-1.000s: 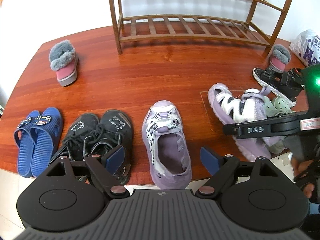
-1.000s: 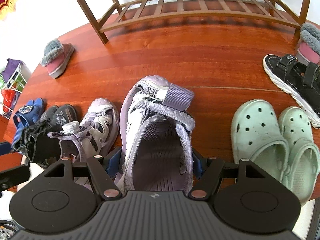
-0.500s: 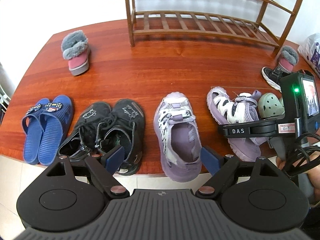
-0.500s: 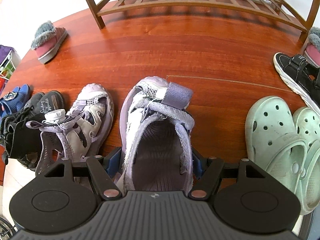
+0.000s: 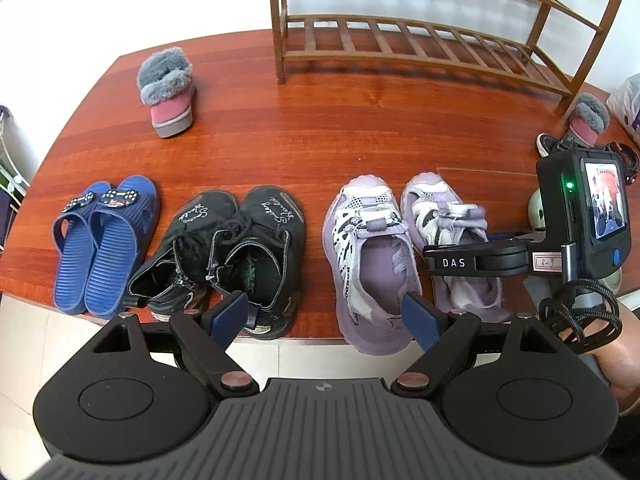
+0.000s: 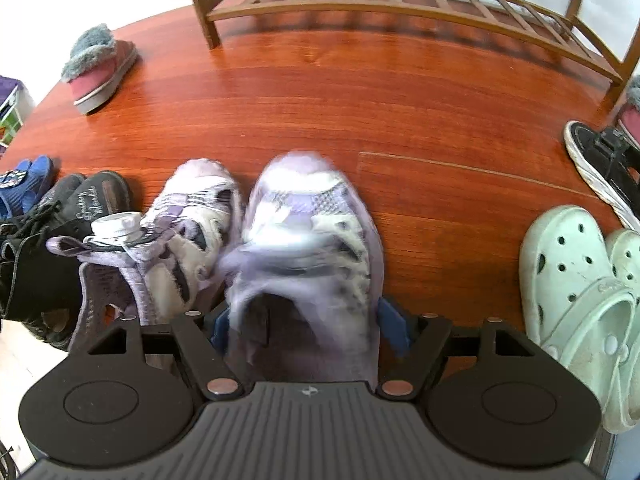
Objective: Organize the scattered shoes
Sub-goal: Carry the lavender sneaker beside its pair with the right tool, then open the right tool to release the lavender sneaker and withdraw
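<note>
Altogether, a row of paired shoes lines the near edge of the red-brown wooden platform point(image 5: 360, 128). From the left wrist view, left to right: two blue ribbed plastic slides point(image 5: 100, 240), two black zip-up ankle boots point(image 5: 224, 256), then two lilac-and-white mesh sneakers, the left sneaker point(image 5: 370, 264) and the right sneaker point(image 5: 452, 240) just beside it. Farther back stand two pink slippers with grey fur cuffs, one point(image 5: 170, 88) at the far left, the other point(image 5: 588, 120) at the far right by the slatted wooden shoe rack point(image 5: 420, 44). The right wrist view adds two mint-green perforated clogs point(image 6: 580, 280) and one black strapped sandal with a white sole point(image 6: 604, 164).

The left gripper point(image 5: 324, 316) hangs wide and empty above the platform's edge. The right gripper point(image 6: 308, 324) straddles the heel of the blurred right sneaker; its jaws have just been opening, and the blue pads stand off the shoe's sides.
</note>
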`<state>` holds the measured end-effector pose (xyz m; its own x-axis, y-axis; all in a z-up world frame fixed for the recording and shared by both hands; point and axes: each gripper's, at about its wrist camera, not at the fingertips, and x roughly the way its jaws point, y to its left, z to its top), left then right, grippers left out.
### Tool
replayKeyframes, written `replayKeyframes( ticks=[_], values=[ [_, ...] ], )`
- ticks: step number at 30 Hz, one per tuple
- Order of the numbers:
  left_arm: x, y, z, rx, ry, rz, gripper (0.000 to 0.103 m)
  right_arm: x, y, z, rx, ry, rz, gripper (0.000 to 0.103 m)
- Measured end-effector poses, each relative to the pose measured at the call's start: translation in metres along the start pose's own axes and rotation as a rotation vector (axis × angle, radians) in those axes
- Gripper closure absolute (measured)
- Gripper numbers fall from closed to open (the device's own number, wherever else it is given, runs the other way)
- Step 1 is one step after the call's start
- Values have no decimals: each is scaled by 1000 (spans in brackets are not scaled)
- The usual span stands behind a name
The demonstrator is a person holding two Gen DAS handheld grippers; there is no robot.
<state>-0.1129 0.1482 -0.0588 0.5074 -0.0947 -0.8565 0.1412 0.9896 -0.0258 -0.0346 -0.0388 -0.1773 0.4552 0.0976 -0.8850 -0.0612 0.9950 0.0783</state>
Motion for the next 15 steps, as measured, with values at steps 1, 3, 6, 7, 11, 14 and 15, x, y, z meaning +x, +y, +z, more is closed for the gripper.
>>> replayKeyframes(
  ticks=[1,3,6,7,11,14,15],
  values=[
    [0,0,0,-1,-1,0,18,0,1,1,-2,1,1,23],
    [0,0,1,-5,-3,-2,18,0,1,3,-4,5,5,23],
    [2,0,3,-12,-6,-4,18,-4,1,4,-12,9,12,23],
    [2,0,4,-13,-6,-6,18,-5,1,5,-15,10,14,23],
    [6,-2,7,-18,0,-16,18,-14,3,7,-38,-4,21,19],
    [8,-5,10,-13,-1,-23,18,-26,5,10,-72,-25,28,19],
    [8,-5,11,-12,-2,-26,18,-30,5,10,-85,-33,31,19]
  ],
)
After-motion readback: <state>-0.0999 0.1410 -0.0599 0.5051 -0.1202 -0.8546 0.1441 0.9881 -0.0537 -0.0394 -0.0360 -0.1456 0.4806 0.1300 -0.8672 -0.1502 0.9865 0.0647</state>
